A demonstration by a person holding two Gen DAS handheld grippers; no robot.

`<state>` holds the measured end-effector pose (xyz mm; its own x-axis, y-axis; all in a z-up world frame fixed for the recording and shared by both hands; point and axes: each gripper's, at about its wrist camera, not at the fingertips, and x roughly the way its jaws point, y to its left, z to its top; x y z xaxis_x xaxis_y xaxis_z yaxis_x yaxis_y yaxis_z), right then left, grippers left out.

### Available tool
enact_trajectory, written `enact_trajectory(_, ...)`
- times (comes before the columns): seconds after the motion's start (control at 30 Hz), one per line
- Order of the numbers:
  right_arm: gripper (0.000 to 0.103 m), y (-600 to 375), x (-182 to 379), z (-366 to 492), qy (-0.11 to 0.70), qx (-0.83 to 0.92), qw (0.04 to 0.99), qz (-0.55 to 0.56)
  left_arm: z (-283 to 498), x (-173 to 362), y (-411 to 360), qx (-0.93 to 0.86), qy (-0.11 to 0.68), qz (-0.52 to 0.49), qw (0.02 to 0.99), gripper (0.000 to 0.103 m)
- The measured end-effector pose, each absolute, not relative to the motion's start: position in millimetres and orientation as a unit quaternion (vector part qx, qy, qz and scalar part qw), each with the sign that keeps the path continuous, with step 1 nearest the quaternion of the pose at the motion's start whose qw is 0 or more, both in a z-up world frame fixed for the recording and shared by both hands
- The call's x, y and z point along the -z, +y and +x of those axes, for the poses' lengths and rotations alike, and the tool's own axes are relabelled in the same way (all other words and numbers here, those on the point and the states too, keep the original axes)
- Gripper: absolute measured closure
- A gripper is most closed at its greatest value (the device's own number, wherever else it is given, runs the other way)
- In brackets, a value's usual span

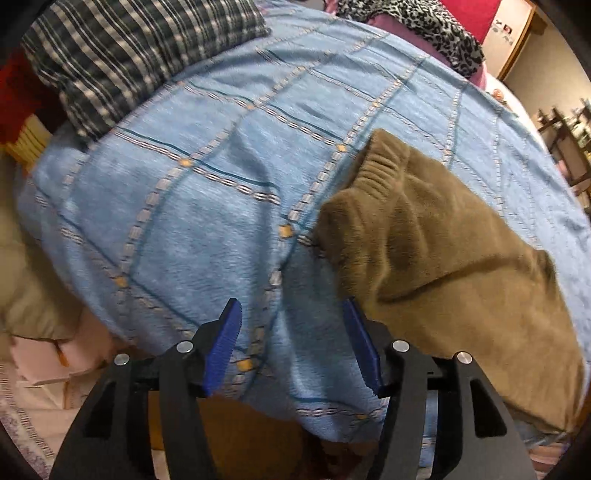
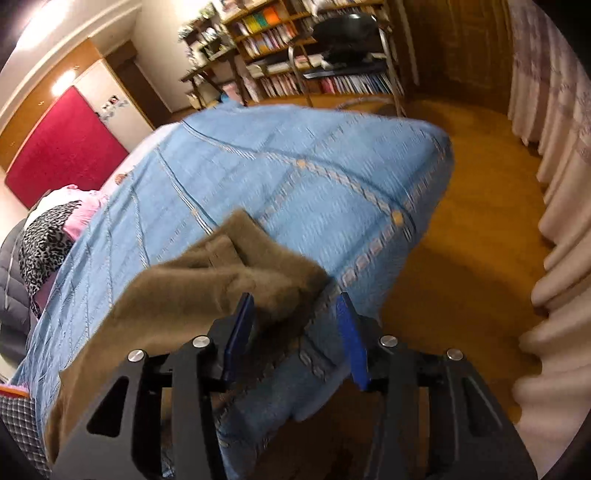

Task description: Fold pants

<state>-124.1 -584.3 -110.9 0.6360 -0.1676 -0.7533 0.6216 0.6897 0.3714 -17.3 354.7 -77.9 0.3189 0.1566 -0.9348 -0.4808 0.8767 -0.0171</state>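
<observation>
Brown fleece pants point(image 1: 436, 251) lie on a blue checked blanket point(image 1: 207, 192) that covers a bed. Their ribbed elastic waistband point(image 1: 376, 166) points away from me. My left gripper point(image 1: 291, 332) is open and empty, just left of the pants' near edge, its right finger close to the cloth. In the right wrist view the pants point(image 2: 207, 284) lie at the near left on the blanket point(image 2: 295, 177). My right gripper point(image 2: 295, 325) is open, its left finger at the pants' right corner, with nothing held between the jaws.
A dark plaid cloth point(image 1: 129, 55) lies at the far left of the bed. A leopard-print cloth point(image 1: 424, 26) lies at the far edge. The wooden floor point(image 2: 461, 240), pale curtains point(image 2: 554, 184) and bookshelves point(image 2: 295, 48) stand to the right of the bed.
</observation>
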Motion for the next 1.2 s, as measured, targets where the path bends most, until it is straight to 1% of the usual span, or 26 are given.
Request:
enact_trajectory(0.1,0.055,-588.6,102.9,-97.8,0.345,0.202,0.860,0.317,-21.0,75.7,349.8,-0.207,0.544,-0.152,0.799,0.045)
enact_trajectory(0.23,0.056,-594.4,111.6,-59.6,0.354,0.171,0.861,0.322,-21.4,67.5,327.6,-0.195,0.536,-0.143,0.809,0.045)
enact_trajectory(0.43,0.055,-594.3,145.2,-24.6,0.395,0.117,0.844,0.344,2.8,45.9,277.3,-0.156,0.522,-0.118,0.830,0.045)
enact_trajectory(0.57,0.056,-588.8,163.1,-10.0,0.428,0.109,0.837,0.324,16.4,33.7,239.5,-0.119,0.508,-0.101,0.847,0.044)
enact_trajectory(0.6,0.058,-586.7,164.5,-8.4,0.430,0.112,0.839,0.315,21.3,32.2,227.8,-0.107,0.506,-0.096,0.851,0.044)
enact_trajectory(0.63,0.069,-584.7,164.2,-7.7,0.431,0.116,0.841,0.306,26.9,32.2,214.5,-0.091,0.504,-0.090,0.855,0.044)
enact_trajectory(0.67,0.075,-583.5,163.6,-7.9,0.432,0.120,0.842,0.299,32.1,33.5,201.4,-0.075,0.502,-0.086,0.857,0.044)
enact_trajectory(0.73,0.081,-582.1,159.0,-10.0,0.425,0.124,0.847,0.293,43.8,40.6,174.3,-0.041,0.507,-0.074,0.858,0.044)
enact_trajectory(0.9,0.081,-576.8,123.9,-18.1,0.370,0.161,0.883,0.240,62.9,68.5,114.3,0.036,0.529,-0.057,0.846,0.044)
enact_trajectory(0.97,0.081,-577.1,117.5,-14.8,0.362,0.166,0.891,0.217,66.6,83.1,92.3,0.063,0.540,-0.052,0.838,0.044)
enact_trajectory(1.07,0.081,-577.0,128.3,-3.2,0.370,0.176,0.893,0.185,66.8,100.0,72.4,0.089,0.553,-0.054,0.827,0.044)
enact_trajectory(1.2,0.081,-572.4,158.5,7.5,0.387,0.185,0.891,0.148,60.4,121.4,57.7,0.106,0.569,-0.042,0.814,0.044)
